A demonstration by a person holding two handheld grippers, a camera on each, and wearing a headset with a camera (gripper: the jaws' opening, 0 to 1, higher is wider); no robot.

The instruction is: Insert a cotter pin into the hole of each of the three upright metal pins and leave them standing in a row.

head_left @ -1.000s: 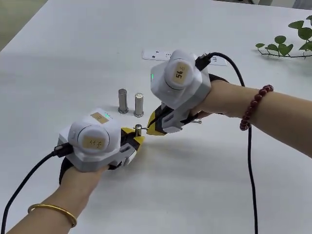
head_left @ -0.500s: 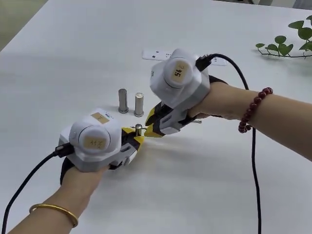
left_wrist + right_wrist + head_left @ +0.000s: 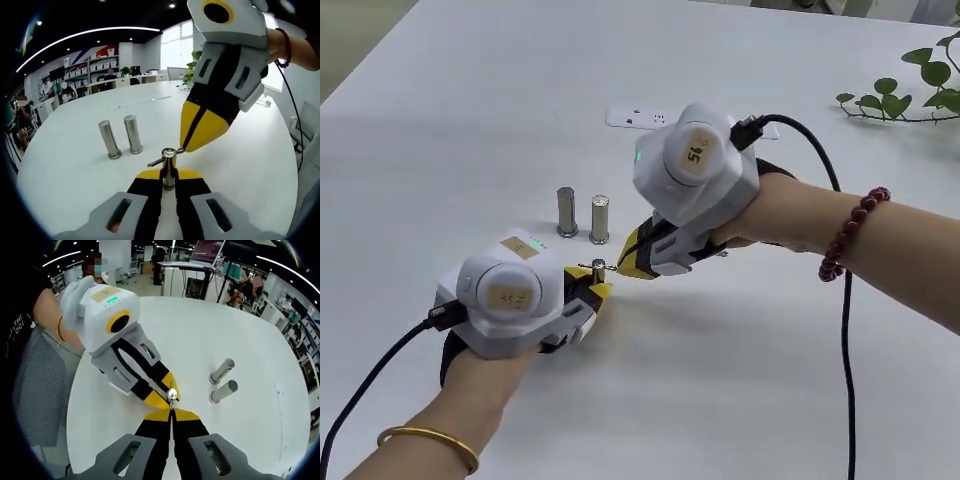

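Left tongs [image 3: 169, 176] clamped on shaft of metal pin [image 3: 169, 156], with head left clear above tips. Pin is held upright, likely so cross-hole is steadied and exposed for threading. Right tongs [image 3: 171, 411] pinched shut on cotter pin [image 3: 155, 162], tips set level with pin head. Cotter end is seen poking out far side, so judged partly through. Second pin [image 3: 108, 140] and third pin [image 3: 133, 134] are stood side by side on worktop [image 3: 240, 165] just beyond, ungripped.
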